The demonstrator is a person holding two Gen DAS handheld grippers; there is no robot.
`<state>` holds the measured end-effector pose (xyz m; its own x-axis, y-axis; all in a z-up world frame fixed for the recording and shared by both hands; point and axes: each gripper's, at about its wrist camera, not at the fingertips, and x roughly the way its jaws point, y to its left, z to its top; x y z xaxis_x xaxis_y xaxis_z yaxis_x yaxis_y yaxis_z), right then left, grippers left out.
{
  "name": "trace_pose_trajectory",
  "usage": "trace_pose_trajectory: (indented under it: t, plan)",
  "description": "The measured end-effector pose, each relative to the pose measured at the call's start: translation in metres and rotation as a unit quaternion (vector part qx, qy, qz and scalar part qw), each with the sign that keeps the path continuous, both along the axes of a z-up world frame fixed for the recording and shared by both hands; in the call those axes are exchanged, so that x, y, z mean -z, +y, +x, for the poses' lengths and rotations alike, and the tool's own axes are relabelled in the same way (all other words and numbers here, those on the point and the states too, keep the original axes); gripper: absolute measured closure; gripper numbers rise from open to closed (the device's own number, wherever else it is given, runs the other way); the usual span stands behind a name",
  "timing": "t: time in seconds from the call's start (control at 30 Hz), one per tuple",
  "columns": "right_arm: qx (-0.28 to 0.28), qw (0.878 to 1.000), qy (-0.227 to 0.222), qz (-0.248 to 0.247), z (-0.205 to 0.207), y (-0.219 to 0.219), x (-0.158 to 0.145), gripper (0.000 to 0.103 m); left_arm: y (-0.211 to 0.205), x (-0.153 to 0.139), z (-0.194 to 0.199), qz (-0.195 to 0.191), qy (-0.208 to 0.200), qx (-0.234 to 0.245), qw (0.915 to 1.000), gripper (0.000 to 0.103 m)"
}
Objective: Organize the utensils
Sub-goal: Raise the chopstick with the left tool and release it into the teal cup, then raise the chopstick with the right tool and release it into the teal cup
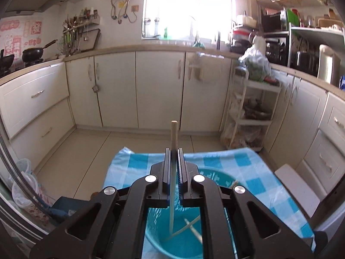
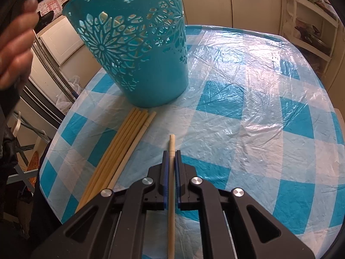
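Observation:
My left gripper (image 1: 173,151) is shut on a pale wooden chopstick (image 1: 173,133) and holds it upright over the teal perforated basket (image 1: 183,246); its lower end reaches into the basket, where other chopsticks (image 1: 189,226) lie. My right gripper (image 2: 171,152) is shut on another pale chopstick (image 2: 171,144), low over the blue checked tablecloth (image 2: 248,118). Several loose chopsticks (image 2: 120,151) lie side by side on the cloth just left of it. The basket (image 2: 133,43) stands upright beyond them.
A person's hand (image 2: 15,43) is at the left edge of the right wrist view. Cream kitchen cabinets (image 1: 159,90) ring the room beyond the table. A white shelf cart (image 1: 250,112) stands to the right. A white stool (image 1: 297,185) sits by the table's right side.

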<state>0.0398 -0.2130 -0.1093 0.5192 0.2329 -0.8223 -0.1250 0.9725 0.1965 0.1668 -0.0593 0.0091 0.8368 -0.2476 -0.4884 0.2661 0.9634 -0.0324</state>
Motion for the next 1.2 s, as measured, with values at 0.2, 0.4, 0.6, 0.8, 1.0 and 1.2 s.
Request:
trace_pose_trajectory:
  t: [0.2,0.4,0.6,0.8,1.0,1.2]
  plan:
    - [-0.01,1.0,0.009,-0.017,-0.003,0.003,-0.003,0.096,0.016,0.008,-0.015,0.001,0.018,-0.005,0.9998,0.055]
    - [-0.035,0.996,-0.004,-0.086,-0.008,0.024,-0.002,0.096,0.045,0.01,-0.037,0.002,0.037,-0.014,0.9992,0.042]
    - [-0.022,0.996,-0.013,-0.088,-0.008,0.027,0.0,0.097,0.066,0.017,-0.064,0.012,0.072,-0.028,0.9969,0.036]
    - [0.002,0.999,-0.024,-0.023,-0.021,0.011,-0.009,0.097,0.074,0.022,-0.084,0.012,0.095,-0.028,0.995,0.031]
    - [0.015,0.997,-0.061,0.044,-0.039,-0.004,-0.037,0.097,0.074,0.024,-0.098,0.029,0.096,-0.027,0.9946,0.027]
    - [0.017,0.989,-0.109,0.094,-0.047,-0.011,-0.074,0.097,0.072,0.023,-0.104,0.029,0.099,-0.025,0.9944,0.026]
